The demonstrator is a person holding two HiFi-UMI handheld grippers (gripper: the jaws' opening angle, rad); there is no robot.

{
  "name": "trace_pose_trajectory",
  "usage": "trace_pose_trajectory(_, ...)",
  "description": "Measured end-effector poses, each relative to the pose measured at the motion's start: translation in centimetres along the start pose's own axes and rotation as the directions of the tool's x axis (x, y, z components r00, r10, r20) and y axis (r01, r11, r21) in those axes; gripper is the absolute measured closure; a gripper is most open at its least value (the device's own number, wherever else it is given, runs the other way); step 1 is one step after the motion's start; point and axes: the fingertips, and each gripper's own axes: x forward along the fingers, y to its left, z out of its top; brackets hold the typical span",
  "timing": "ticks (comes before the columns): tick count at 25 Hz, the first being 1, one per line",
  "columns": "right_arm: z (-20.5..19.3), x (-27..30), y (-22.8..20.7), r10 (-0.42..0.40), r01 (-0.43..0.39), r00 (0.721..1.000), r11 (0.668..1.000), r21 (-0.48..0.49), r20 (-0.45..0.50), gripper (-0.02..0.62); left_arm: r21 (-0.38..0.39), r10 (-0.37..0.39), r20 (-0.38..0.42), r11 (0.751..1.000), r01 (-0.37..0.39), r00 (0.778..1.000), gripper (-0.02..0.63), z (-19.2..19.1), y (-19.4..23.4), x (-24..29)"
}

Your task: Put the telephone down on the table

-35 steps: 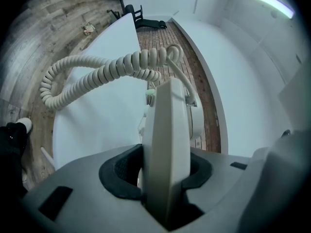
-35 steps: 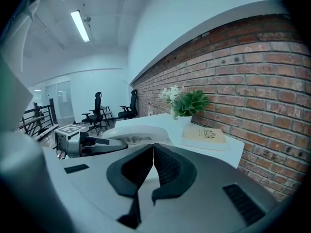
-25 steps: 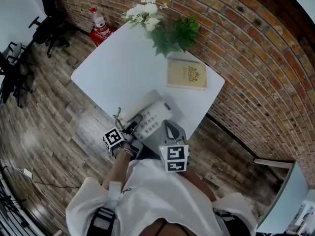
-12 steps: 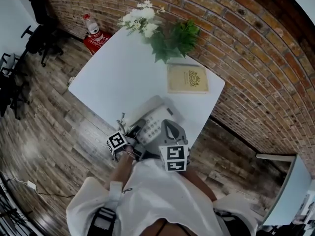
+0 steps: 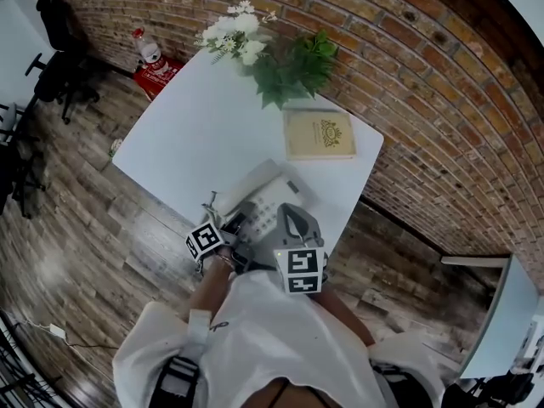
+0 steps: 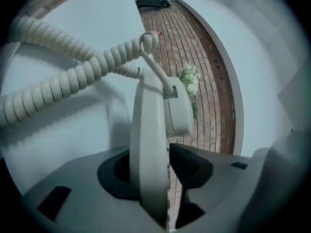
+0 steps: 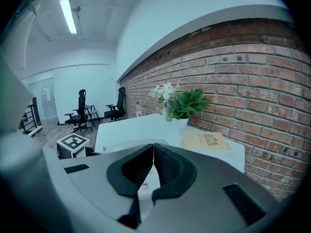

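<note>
Left gripper [image 6: 155, 152], jaws just easing wider, is clamping the handset [image 6: 154, 125] at lower centre, beside the telephone base [image 5: 265, 204] on the table [image 5: 191, 126]. Right gripper [image 7: 153, 149] is idling closed, empty. The coiled cord [image 6: 73, 76] could be tugging the handset loose.

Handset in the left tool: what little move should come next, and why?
Probably lower the left tool gently until the handset rests on the table. The handset stands upright between its jaws, which have just been opening slightly, and it does not seem to lie on the white top yet. Letting go now might drop it.
</note>
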Motion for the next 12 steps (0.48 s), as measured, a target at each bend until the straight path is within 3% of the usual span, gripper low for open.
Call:
trace_pose_trajectory(3, -0.1, 0.0, -0.2, -0.01, 0.01, 1.0, 1.0, 0.006, 0.001, 0.569, 0.01, 0.009, 0.01, 1.0, -0.009, 1.0, 0.416, 0.2, 0.1, -0.1)
trace_pose_trajectory(7, 0.2, -0.1, 0.2, 0.002, -0.002, 1.0, 1.0, 0.0, 0.012, 0.569, 0.082, 0.091, 0.051, 0.992, -0.095, 0.995, 0.386, 0.9, 0.2, -0.4)
trace_pose_trajectory(12, 0.1, -0.2, 0.3, 0.004, -0.004, 1.0, 1.0, 0.003, 0.016, 0.569, 0.121, 0.131, 0.074, 0.983, -0.139, 0.989, 0.356, 1.2, 0.8, -0.7)
